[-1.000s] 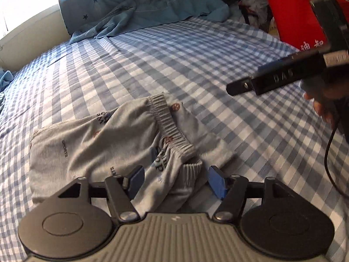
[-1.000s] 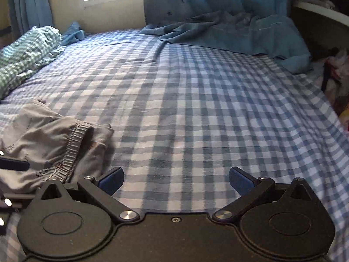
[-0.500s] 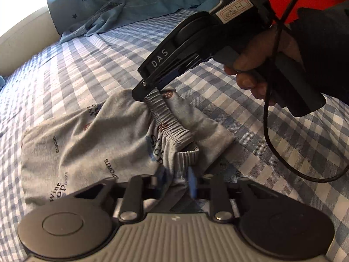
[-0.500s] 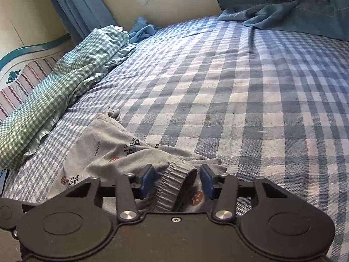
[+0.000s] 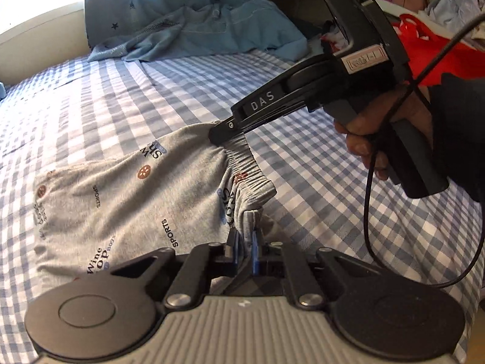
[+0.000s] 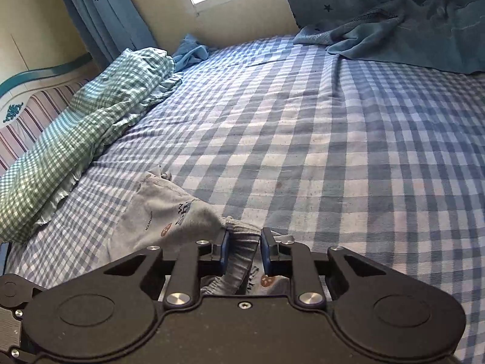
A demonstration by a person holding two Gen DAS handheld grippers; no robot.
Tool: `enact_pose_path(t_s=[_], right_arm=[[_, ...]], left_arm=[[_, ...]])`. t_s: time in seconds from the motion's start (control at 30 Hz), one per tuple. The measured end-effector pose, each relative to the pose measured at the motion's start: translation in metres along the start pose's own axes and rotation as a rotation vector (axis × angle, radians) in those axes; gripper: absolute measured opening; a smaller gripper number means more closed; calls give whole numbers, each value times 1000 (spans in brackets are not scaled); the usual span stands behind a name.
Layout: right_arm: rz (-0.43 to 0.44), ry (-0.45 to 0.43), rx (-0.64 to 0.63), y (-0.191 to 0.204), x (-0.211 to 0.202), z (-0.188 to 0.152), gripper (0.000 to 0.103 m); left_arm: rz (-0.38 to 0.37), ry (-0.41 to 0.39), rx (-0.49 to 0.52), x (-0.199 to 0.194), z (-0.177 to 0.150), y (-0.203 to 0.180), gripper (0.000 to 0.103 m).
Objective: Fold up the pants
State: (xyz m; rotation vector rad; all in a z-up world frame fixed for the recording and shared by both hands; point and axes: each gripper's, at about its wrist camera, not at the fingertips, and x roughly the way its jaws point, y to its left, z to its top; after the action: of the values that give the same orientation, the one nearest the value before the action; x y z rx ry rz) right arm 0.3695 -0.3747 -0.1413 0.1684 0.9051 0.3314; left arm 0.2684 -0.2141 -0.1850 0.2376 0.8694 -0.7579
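Grey printed pants point(image 5: 127, 194) lie crumpled on the blue checked bed point(image 5: 151, 91). My left gripper point(image 5: 244, 250) is shut on the near end of the ribbed waistband point(image 5: 251, 179). My right gripper point(image 5: 222, 133) comes in from the right and pinches the far end of the waistband, lifting it slightly. In the right wrist view the right gripper point(image 6: 244, 250) is closed on the waistband point(image 6: 239, 254), with the rest of the pants point(image 6: 157, 209) trailing left on the bed point(image 6: 333, 151).
A green checked quilt point(image 6: 78, 139) lies along the bed's left side. A blue blanket point(image 5: 206, 33) and curtain are at the far end. A red bag point(image 5: 424, 39) and clutter sit beyond the right edge. A black cable point(image 5: 368, 206) hangs from the right gripper.
Both grippers went from open to shut on the waistband. The right gripper swung in from the right onto the far end, and the waistband is now stretched and slightly raised between them.
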Motion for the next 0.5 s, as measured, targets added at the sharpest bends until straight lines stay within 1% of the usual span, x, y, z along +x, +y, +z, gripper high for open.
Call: enact_pose_path(t_s=[0.07,0.13,0.17,0.2,0.23,0.27,0.3,0.33,0.37,0.4,0.43,0.47,0.5], right_arm=[[-41,47,-11,-7,10,-6,23],[-59,83,-2,-15,23,-17,24],[-68,101,10,-18,31,-22,29],[-84,109,13,-20,34,-26,37],[-106,95,3,-18,33,-28,43],[-128,66,-11,-14,28,-29,54],[-155,34,-30,-10,22,-31,71],[-192,1,-54,-4,16,-32,80],[-228,-41,-80,4,9,-35,92],[-252,-83,-106,12,4,-39,96],[-270,-110,-130,22,1,-43,98],[-284,-123,-152,32,2,-49,102],[-294,-130,-185,44,5,-56,102]], left_arm=[[-12,34,-11,17,-5,-1,10],[0,88,-41,31,-10,3,16],[-4,100,-69,29,-10,6,18],[-8,88,-113,20,-11,12,33],[-5,67,-146,10,-12,17,61],[25,31,-186,-5,-14,26,74],[81,-14,-228,-20,-18,36,92],[136,-49,-265,-31,-21,45,98],[199,-74,-309,-40,-24,57,98],[279,-75,-365,-45,-27,72,99],[353,-57,-418,-45,-31,85,102],[419,-33,-464,-43,-35,98,102],[480,-5,-498,-38,-40,111,102]])
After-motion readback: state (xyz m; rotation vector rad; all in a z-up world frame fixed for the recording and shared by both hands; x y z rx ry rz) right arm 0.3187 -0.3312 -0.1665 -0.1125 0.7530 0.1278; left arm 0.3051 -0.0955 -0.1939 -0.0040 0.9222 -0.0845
